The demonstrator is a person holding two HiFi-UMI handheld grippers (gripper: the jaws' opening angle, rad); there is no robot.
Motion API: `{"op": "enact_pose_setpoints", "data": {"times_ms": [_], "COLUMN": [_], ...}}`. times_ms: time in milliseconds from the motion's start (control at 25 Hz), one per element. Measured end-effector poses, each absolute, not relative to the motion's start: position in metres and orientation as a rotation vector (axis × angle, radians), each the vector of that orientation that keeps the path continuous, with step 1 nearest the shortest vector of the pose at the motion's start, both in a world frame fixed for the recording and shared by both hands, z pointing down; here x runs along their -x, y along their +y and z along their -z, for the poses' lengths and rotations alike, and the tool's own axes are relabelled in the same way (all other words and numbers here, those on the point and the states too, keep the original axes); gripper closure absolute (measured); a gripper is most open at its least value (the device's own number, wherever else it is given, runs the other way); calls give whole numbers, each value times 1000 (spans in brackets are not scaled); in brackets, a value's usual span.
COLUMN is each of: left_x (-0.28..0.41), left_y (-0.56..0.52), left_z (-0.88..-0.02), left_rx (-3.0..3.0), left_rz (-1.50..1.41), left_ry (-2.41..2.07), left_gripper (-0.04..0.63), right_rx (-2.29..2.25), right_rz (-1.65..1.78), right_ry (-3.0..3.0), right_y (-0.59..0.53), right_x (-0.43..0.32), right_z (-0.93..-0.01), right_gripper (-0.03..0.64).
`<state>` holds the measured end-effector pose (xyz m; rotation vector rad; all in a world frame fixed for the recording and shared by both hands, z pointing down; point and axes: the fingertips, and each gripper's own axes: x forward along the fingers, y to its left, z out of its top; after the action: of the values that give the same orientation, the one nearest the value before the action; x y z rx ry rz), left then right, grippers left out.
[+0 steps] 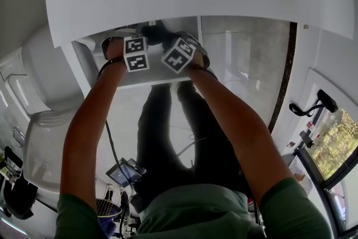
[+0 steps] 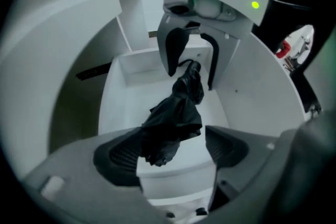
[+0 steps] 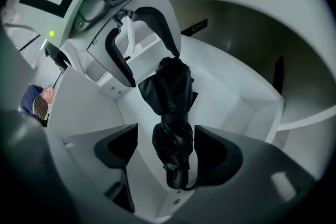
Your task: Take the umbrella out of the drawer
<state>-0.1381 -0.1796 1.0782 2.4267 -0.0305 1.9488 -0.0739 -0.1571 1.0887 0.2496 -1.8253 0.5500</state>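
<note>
the umbrella is crumpled black cloth, faintly glossy; the drawer smooth matt white; my left gripper has ribbed matt black pads.

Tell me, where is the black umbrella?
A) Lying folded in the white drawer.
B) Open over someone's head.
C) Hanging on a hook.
A: the folded umbrella lies in the white drawer, between the open left claw and the open right claw, neither squeezing it.

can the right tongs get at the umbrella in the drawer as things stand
Likely yes: the right tongs are open astride the folded umbrella in the open drawer, with nothing covering it.
</note>
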Motion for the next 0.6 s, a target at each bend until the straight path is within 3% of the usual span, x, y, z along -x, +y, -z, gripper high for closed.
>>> {"op": "enact_pose_setpoints", "data": {"times_ms": [440,600], "left_x": [146,142], "left_y": [-198,-208], "left_z": [-1135,-1133], "left_rx": [-2452,-2487], "left_rz": [-2039,-2066], "left_ry": [-5,-75], "left_gripper": [207,265], "right_rx": [-168,-191], "right_rz": [-461,-466], "right_ry": [-1722,-1714], "right_y": [-164,-168], "right_x": [83,82], "right_z": [-1165,-1170], "right_gripper": [256,266]}}
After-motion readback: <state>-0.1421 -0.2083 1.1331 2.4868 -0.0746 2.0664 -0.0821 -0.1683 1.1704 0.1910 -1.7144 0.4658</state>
